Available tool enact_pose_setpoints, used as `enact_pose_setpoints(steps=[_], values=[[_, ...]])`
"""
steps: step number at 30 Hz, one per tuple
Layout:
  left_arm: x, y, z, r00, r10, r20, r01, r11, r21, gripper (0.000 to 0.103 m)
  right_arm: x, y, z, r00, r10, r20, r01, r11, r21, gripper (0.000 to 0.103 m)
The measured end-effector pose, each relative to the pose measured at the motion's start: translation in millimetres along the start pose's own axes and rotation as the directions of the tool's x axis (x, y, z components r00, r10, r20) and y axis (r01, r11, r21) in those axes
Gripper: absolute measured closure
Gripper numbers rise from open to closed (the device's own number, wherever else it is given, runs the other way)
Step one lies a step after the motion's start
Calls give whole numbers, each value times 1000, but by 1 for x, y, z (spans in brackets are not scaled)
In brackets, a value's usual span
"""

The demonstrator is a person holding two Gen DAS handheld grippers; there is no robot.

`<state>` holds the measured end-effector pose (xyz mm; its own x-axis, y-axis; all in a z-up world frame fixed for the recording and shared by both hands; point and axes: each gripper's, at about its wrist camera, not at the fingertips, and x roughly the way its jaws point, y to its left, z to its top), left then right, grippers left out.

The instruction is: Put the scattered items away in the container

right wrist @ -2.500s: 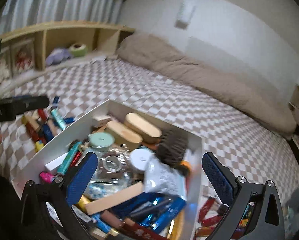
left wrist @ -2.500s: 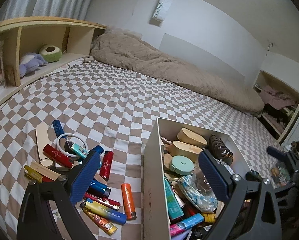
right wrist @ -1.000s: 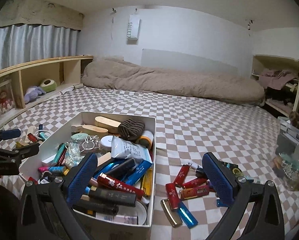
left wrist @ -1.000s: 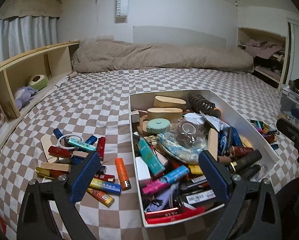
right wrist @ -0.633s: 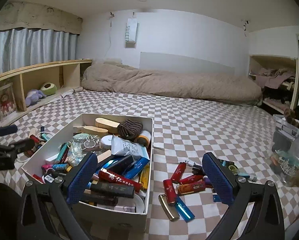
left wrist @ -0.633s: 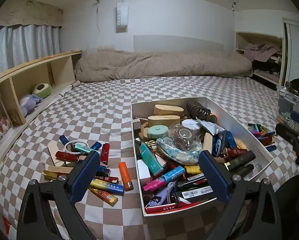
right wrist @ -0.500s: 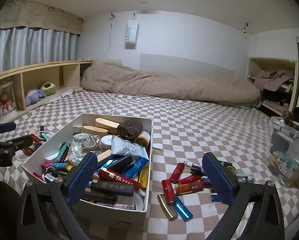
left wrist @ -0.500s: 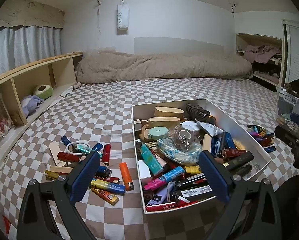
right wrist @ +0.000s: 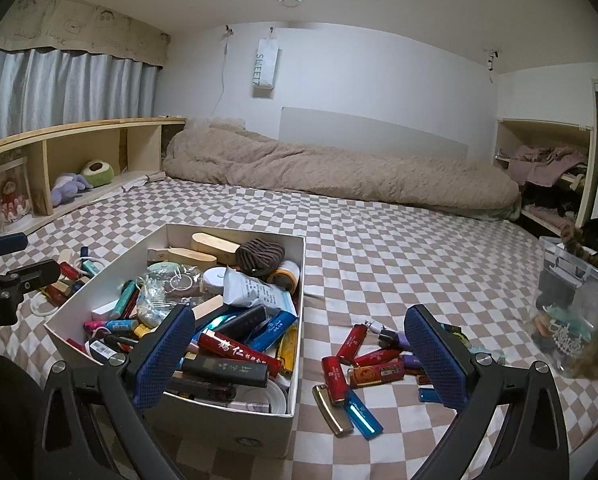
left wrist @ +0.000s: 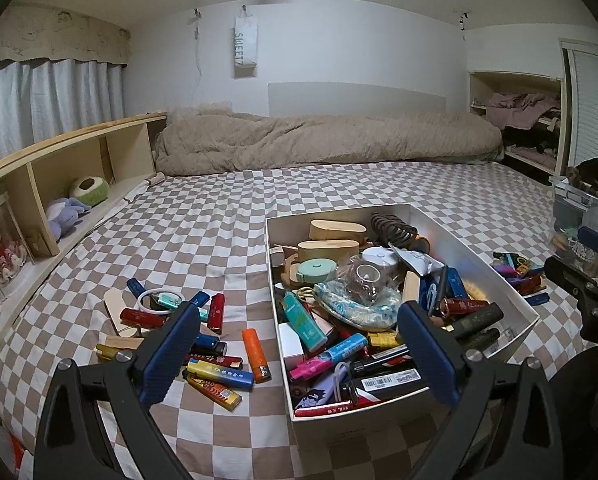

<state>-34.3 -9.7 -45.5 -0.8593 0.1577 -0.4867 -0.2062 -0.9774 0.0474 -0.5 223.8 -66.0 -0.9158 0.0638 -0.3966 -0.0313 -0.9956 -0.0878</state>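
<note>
A white cardboard box (left wrist: 495, 278) (right wrist: 111, 274) sits on the checkered bed, heaped with lighters, wooden blocks, a hair tie and packets. Left of it lie several scattered lighters (left wrist: 211, 372), among them an orange one (left wrist: 254, 349) and a white ring (left wrist: 155, 300). Right of the box is another cluster of lighters (right wrist: 363, 368) with a blue one (right wrist: 363, 414) nearest. My left gripper (left wrist: 299, 354) hovers open over the box's near left corner, holding nothing. My right gripper (right wrist: 299, 354) hangs open above the box's near right edge, also holding nothing.
A beige duvet (left wrist: 323, 144) lies along the bed's far end. Wooden shelving (left wrist: 67, 168) with soft toys lines the left side. A clear plastic bin (right wrist: 571, 300) with trinkets stands at the right, near the bed edge. Open shelves with clothes (right wrist: 547, 176) fill the far right.
Both grippers have drawn back and levelled out from close above the box, so the whole box and both lighter piles now show. Their jaws stay open.
</note>
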Motion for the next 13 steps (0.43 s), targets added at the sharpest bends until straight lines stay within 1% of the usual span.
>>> enact_pose_setpoints(steps=[3,13], values=[[-1,0,0,1000,14,7,-14,1000,-3,3,0,0,0,1000,1,-1,-1,1000,0,0],[-2,1,0,1000,13,17,-13,1000,-9,3,2,0,0,1000,1,-6,-1,1000,1,0]])
